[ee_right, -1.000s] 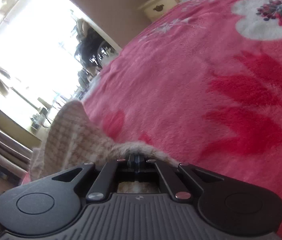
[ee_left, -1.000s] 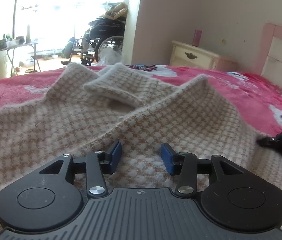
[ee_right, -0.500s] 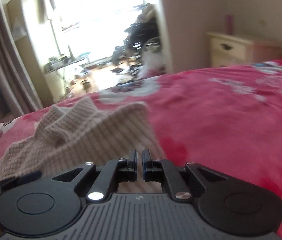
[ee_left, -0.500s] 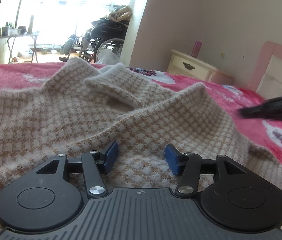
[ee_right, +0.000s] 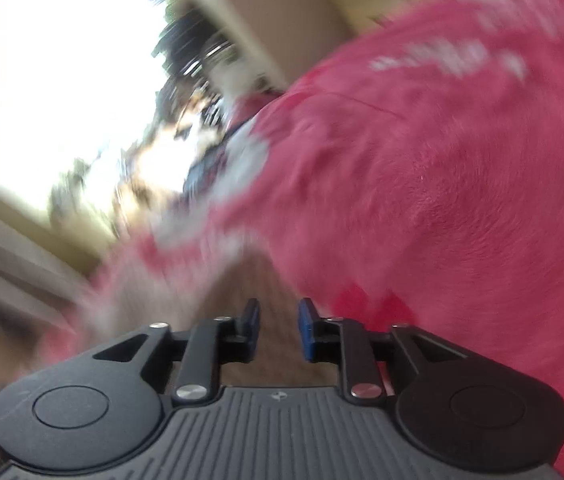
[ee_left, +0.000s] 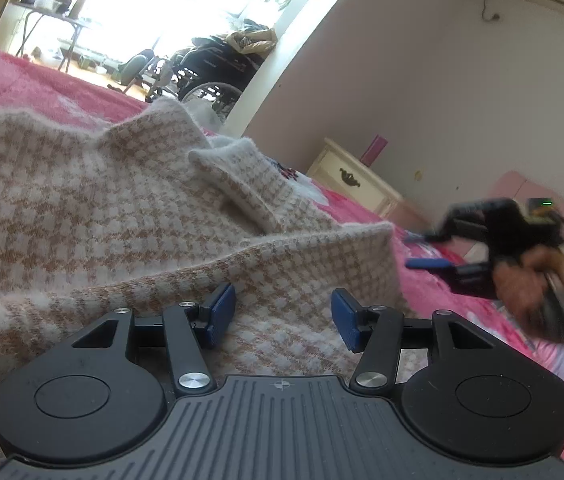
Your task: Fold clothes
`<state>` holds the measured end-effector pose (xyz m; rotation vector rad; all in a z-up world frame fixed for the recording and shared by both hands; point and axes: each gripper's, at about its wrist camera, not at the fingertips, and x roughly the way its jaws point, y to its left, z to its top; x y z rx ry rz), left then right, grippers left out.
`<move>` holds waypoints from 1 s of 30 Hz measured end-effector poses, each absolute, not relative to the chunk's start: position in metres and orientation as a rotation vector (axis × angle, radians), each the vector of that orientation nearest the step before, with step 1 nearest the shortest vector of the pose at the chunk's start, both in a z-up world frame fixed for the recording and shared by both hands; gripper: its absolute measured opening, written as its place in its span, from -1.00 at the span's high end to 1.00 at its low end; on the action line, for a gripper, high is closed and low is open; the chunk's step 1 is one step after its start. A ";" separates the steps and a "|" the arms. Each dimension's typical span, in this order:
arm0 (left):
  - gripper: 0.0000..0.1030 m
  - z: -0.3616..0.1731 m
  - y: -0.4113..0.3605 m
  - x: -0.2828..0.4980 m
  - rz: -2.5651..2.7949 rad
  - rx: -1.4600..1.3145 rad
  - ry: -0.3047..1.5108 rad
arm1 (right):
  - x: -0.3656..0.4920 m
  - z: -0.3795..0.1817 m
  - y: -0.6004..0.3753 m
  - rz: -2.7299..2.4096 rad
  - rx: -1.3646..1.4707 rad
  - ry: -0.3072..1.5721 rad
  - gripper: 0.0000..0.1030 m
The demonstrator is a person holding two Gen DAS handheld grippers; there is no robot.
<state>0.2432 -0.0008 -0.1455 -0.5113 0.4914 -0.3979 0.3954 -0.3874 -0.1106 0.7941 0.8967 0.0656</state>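
A beige and tan houndstooth sweater (ee_left: 82,216) lies rumpled on the pink bed, its collar (ee_left: 250,184) standing up toward the far side. My left gripper (ee_left: 284,312) hovers low over the near part of the knit, open, with only fabric below the blue pads. In the same view my right gripper (ee_left: 426,248) hangs blurred beyond the sweater's right corner, held by a hand (ee_left: 530,284). The right wrist view is badly blurred: that gripper (ee_right: 279,320) has its jaws opening, nothing between them, with a beige smear of sweater (ee_right: 242,280) under them.
The pink flowered blanket (ee_right: 442,160) covers the bed. A cream nightstand (ee_left: 354,184) with a pink object stands by the far wall, beside a pink headboard (ee_left: 522,192). A wheelchair (ee_left: 210,68) and a folding table (ee_left: 50,20) stand in the bright room beyond.
My right gripper let go of the sweater edge, lifted away and its jaws parted. The left gripper rolled and shifted a little over the knit, staying open.
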 end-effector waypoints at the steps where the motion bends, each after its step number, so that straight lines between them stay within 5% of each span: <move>1: -0.04 -0.146 0.000 0.243 -0.399 -0.514 0.490 | 0.409 -0.113 -0.395 0.050 0.887 0.918 0.29; 7: -0.04 -0.147 0.003 0.243 -0.407 -0.537 0.481 | 0.467 -0.131 -0.403 0.017 1.078 1.126 0.23; 13: -0.04 -0.148 0.005 0.243 -0.412 -0.550 0.476 | 0.495 -0.122 -0.380 0.016 0.952 1.263 0.21; 18: -0.04 -0.148 0.006 0.242 -0.416 -0.559 0.474 | 0.502 -0.103 -0.342 0.026 0.616 1.287 0.53; 22: -0.04 -0.149 0.006 0.243 -0.418 -0.568 0.473 | 0.492 -0.080 -0.298 0.127 0.136 1.196 0.66; 29: -0.04 -0.149 0.007 0.242 -0.419 -0.571 0.471 | 0.413 -0.114 -0.195 0.280 -1.214 0.776 0.76; 30: -0.04 -0.149 0.008 0.242 -0.419 -0.572 0.470 | 0.403 -0.129 -0.191 0.252 -1.391 0.660 0.97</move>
